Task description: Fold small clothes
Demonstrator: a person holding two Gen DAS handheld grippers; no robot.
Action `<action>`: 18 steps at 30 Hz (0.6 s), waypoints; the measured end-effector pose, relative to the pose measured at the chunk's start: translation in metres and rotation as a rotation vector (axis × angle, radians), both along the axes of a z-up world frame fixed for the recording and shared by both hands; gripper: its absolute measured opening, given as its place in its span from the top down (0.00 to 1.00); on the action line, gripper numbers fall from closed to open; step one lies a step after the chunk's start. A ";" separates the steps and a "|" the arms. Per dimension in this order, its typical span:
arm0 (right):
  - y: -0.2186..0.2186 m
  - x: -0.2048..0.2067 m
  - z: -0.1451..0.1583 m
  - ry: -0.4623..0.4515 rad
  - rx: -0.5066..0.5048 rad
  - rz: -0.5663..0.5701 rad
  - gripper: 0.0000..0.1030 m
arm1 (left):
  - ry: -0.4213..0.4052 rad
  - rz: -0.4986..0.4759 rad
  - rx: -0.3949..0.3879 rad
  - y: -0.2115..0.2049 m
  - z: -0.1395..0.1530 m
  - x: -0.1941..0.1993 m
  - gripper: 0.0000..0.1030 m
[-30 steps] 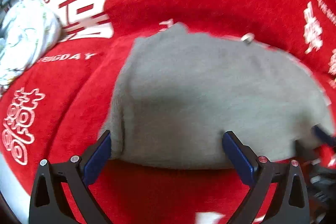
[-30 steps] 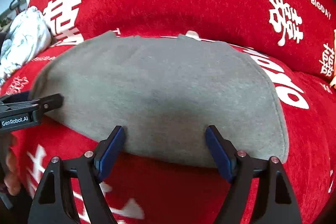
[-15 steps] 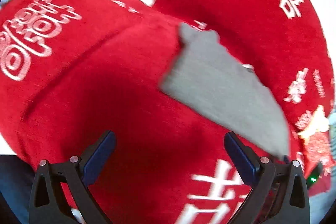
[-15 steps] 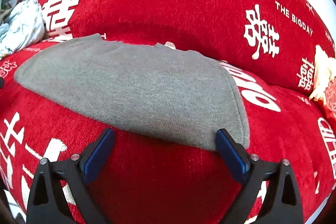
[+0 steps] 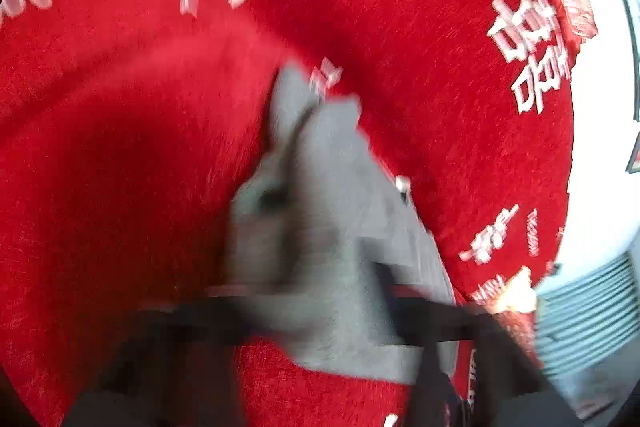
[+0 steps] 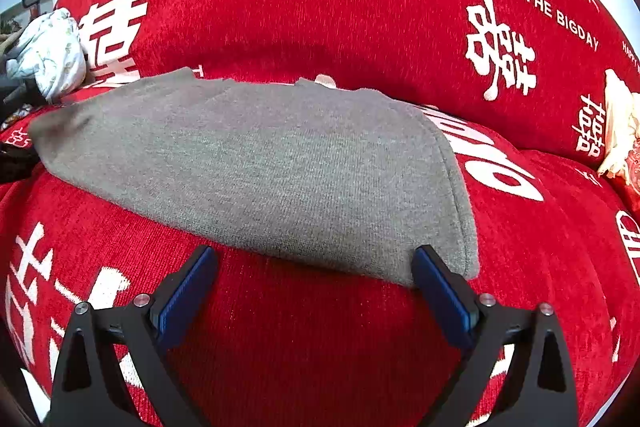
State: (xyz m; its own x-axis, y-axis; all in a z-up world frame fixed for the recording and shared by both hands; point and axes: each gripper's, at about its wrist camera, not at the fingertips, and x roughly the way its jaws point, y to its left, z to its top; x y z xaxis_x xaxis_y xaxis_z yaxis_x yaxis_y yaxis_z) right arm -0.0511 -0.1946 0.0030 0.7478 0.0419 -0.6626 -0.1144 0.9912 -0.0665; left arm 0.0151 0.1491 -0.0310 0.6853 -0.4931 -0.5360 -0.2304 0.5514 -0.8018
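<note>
A grey knit garment (image 6: 260, 163) lies flat on the red sofa seat (image 6: 304, 347). My right gripper (image 6: 312, 267) stands open at its near edge, with the right fingertip (image 6: 430, 267) by the near right corner and nothing between the pads. The left wrist view is badly blurred. There the garment (image 5: 328, 227) bunches up toward my left gripper (image 5: 320, 311), whose jaws are closing tight on the cloth's left end. In the right wrist view that gripper shows as a dark shape (image 6: 16, 163) at the garment's left tip.
The red cover with white lettering (image 6: 320, 7) rises as a backrest behind the garment. A white patterned cloth bundle (image 6: 52, 51) sits at the far left. A cream tasselled object (image 6: 618, 131) lies at the right edge. A slatted grille (image 5: 592, 307) stands beyond the sofa's end.
My left gripper swung and rolled back onto the garment's left end and went from wide open to closed, bunching the cloth. The right gripper opened a little wider and eased back toward the near edge.
</note>
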 end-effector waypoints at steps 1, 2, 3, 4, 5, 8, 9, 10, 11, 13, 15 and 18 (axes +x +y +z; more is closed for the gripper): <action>-0.001 0.002 0.001 0.015 0.002 -0.001 0.04 | -0.001 0.012 -0.037 0.005 -0.010 0.000 0.89; 0.000 0.004 0.004 0.037 0.004 -0.005 0.04 | -0.055 0.015 -0.076 0.008 -0.012 -0.004 0.89; 0.001 0.006 0.008 0.062 0.005 -0.011 0.04 | -0.072 0.011 -0.074 0.008 -0.011 -0.005 0.89; 0.003 0.008 0.013 0.074 0.015 -0.008 0.04 | -0.085 0.004 -0.052 0.005 -0.009 -0.005 0.89; 0.007 0.010 0.021 0.071 0.036 0.003 0.04 | -0.101 -0.005 -0.013 0.001 -0.007 -0.005 0.89; 0.032 0.031 0.052 0.041 0.081 0.058 0.04 | -0.125 -0.011 -0.012 0.000 -0.007 -0.005 0.89; 0.043 0.042 0.058 0.048 0.091 0.079 0.04 | -0.126 -0.011 -0.027 0.001 -0.008 -0.004 0.89; 0.057 0.055 0.063 0.064 0.108 0.103 0.04 | -0.126 -0.010 -0.038 0.002 -0.009 -0.004 0.89; 0.076 0.077 0.069 0.098 0.143 0.134 0.04 | -0.123 -0.011 -0.034 0.001 -0.008 -0.003 0.89; 0.107 0.112 0.072 0.159 0.200 0.173 0.04 | -0.118 -0.013 -0.004 0.000 -0.008 -0.006 0.89; 0.142 0.152 0.068 0.233 0.231 0.204 0.04 | -0.108 -0.013 0.023 -0.002 -0.006 -0.005 0.89; 0.192 0.207 0.048 0.345 0.204 0.217 0.04 | -0.097 -0.016 0.025 -0.001 -0.007 -0.005 0.89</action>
